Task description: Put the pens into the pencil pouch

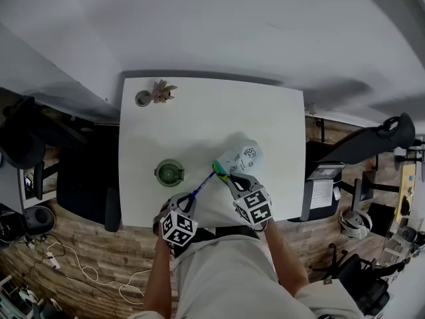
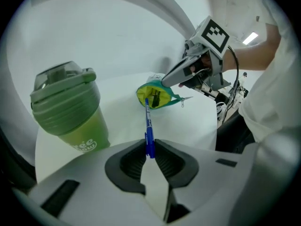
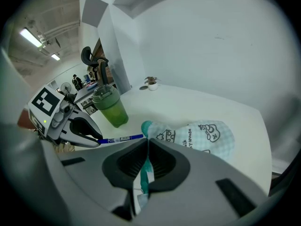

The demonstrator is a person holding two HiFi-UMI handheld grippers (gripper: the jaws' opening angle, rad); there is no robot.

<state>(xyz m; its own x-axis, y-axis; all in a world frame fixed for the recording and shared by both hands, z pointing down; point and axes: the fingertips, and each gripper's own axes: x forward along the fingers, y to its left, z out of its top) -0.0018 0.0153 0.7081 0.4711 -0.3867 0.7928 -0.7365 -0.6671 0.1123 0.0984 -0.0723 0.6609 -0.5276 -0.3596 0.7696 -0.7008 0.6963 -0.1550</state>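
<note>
tumbler [image 2: 68, 107]: ribbed green plastic, lidded, left of left tool | left tool [image 2: 149, 150]: jaws clamped on slim blue pen [image 2: 148, 124], tip at pouch mouth ahead | pencil pouch [image 3: 202, 135]: soft pale checked fabric, yellow lining, lay on white surface [image 1: 199, 111] | right tool [image 3: 146, 160]: pinched shut on its teal rim

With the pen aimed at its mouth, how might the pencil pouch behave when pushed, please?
Probably floppy: the pencil pouch is soft checked fabric, its mouth held open only where the right gripper pinches the rim. It looks light, so the pen in the left gripper may slide it across the table rather than enter.
</note>
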